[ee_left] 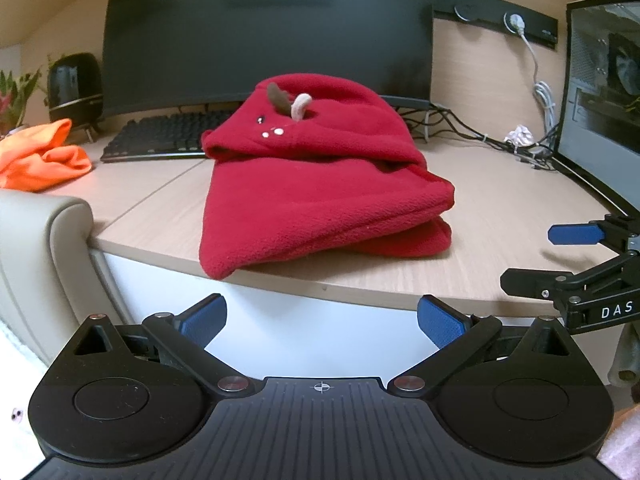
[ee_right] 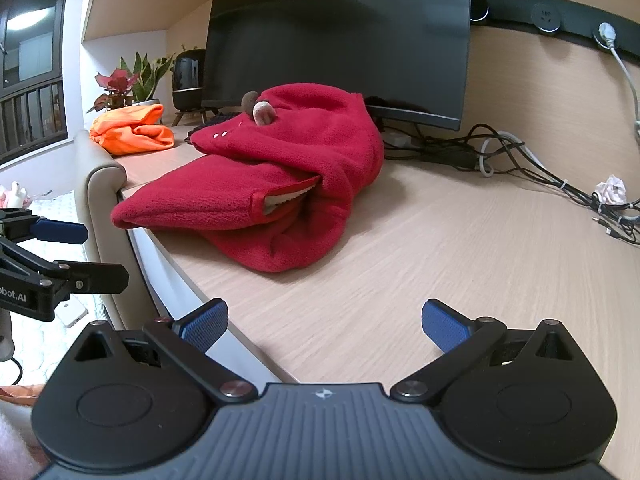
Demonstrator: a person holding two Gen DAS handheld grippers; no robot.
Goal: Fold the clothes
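Note:
A red fleece hooded garment (ee_left: 320,184) lies folded on the wooden desk (ee_left: 500,200), its hood with small antlers on top, one corner hanging over the front edge. It also shows in the right wrist view (ee_right: 288,176). My left gripper (ee_left: 320,320) is open and empty, held in front of and below the desk edge, apart from the garment. My right gripper (ee_right: 324,326) is open and empty over the desk's front edge, to the right of the garment. The right gripper shows in the left wrist view (ee_left: 540,256); the left gripper shows in the right wrist view (ee_right: 104,252).
An orange garment (ee_left: 40,156) lies crumpled at the desk's left. A monitor (ee_left: 268,32) and keyboard (ee_left: 160,136) stand behind the red garment. Cables (ee_right: 540,172) and a second screen (ee_left: 604,92) are at the right. A beige chair back (ee_left: 44,240) stands at the left.

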